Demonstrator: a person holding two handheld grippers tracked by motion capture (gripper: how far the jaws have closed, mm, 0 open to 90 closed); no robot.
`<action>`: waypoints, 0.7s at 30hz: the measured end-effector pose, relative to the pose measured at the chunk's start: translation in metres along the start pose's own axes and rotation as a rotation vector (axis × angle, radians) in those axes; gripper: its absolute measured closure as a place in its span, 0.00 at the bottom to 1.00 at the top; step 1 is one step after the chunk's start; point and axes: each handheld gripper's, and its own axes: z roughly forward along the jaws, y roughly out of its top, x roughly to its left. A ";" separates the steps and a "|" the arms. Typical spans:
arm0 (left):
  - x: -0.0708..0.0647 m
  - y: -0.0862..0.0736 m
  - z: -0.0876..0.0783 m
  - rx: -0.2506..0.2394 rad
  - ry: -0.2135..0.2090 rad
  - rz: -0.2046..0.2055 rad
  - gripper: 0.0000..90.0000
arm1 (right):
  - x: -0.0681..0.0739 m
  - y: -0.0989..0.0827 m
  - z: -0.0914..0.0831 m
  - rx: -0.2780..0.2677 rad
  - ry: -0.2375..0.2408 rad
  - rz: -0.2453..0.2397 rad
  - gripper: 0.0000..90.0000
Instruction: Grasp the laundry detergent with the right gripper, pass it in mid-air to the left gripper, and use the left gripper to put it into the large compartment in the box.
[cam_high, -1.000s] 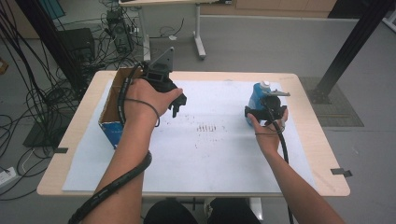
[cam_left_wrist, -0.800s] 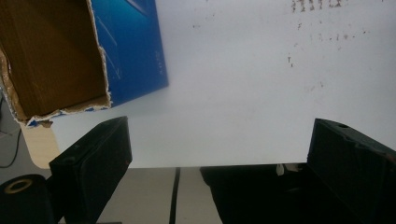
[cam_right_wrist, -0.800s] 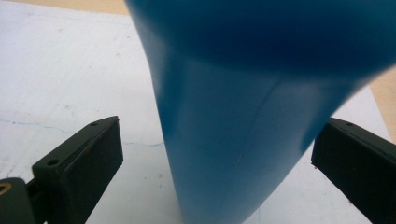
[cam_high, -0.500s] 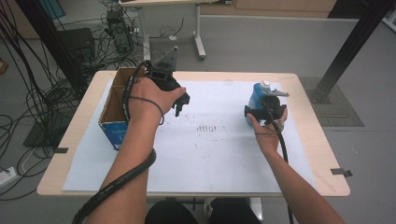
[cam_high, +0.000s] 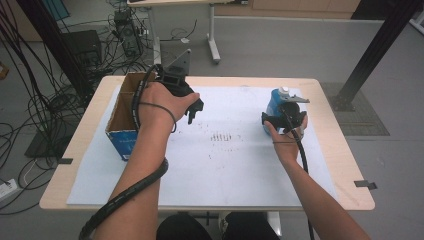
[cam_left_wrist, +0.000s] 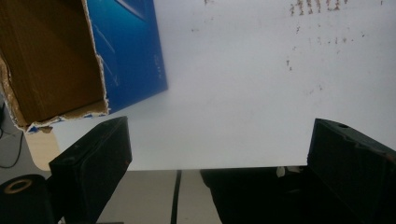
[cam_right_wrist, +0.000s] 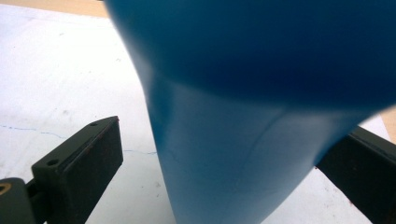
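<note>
**Right jaws around the blue bottle, left jaws released by the box**

We hold a gripper in each hand over the surface (cam_high: 345, 165), which carries a white sheet (cam_high: 225, 165) with a patch of small dark marks near its middle.

Our right gripper (cam_high: 281, 116) sits at the blue bottle (cam_high: 274, 106), which stands upright on the right part of the sheet, its white cap pointing up. In the right gripper view the bottle's blue body (cam_right_wrist: 243, 154) stands between the two jaws. The left jaw stands a little off the bottle with sheet showing in the gap, while the right jaw lies against or just behind its edge. We cannot tell whether the jaws actually clamp the bottle.

Our left gripper (cam_high: 192, 107) hangs above the sheet, just beside the open cardboard box (cam_high: 122, 107) at the left side of the surface. Its jaws are spread wide apart and hold nothing; in the left gripper view the blue outer wall and brown inside of the box (cam_left_wrist: 70, 65) lie ahead and to one side of them.
</note>
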 end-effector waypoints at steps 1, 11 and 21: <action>0.000 0.000 0.000 0.002 0.002 0.003 0.08 | 0.000 0.000 0.000 0.001 -0.001 -0.005 0.02; 0.001 0.000 0.000 0.006 0.009 0.004 0.08 | 0.000 0.000 0.001 0.004 -0.002 -0.003 0.02; -0.001 0.001 -0.001 0.002 0.007 0.004 0.07 | 0.001 0.002 0.000 -0.007 0.005 -0.022 0.02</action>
